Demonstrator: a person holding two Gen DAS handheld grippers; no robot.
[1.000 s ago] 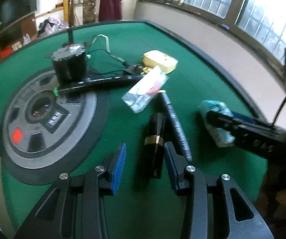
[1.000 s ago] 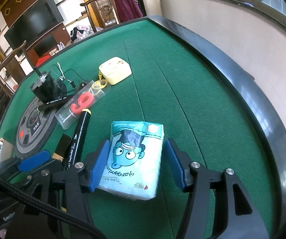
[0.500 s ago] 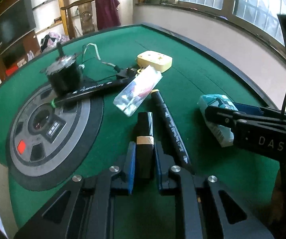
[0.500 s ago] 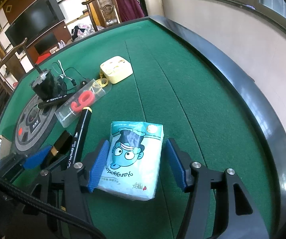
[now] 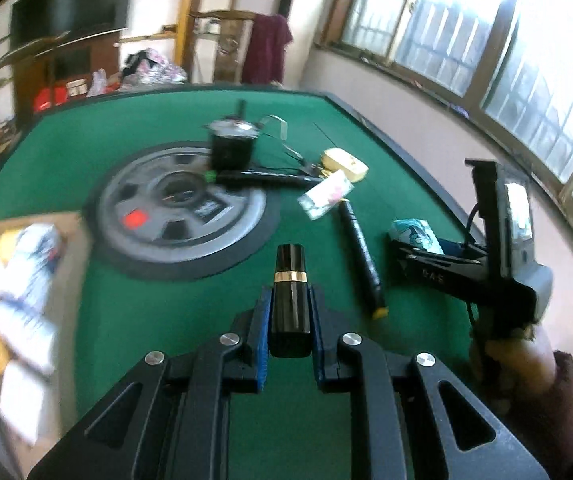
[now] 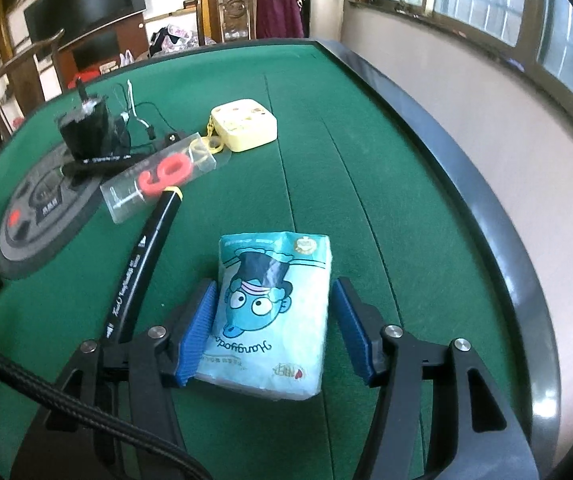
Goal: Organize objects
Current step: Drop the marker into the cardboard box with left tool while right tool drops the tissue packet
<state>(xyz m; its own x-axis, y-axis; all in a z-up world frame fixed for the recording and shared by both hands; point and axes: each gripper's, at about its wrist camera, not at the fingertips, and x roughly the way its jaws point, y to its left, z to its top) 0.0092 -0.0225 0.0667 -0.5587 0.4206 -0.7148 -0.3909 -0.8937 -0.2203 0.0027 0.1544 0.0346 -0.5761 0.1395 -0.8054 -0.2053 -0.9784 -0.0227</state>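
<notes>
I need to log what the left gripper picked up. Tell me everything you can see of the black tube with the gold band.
The black tube looks like a glossy plastic lipstick-style case: a squarish dark body, a thin gold band near its middle, and a slightly tapered cap pointing away from the camera. The left gripper is shut on its lower half, blue pads pressing both sides. It appears lifted above the green table, lying along the fingers, touching nothing else.

Black tube (image 5: 290, 292) now in left tool (image 5: 288, 312), lifted
</notes>
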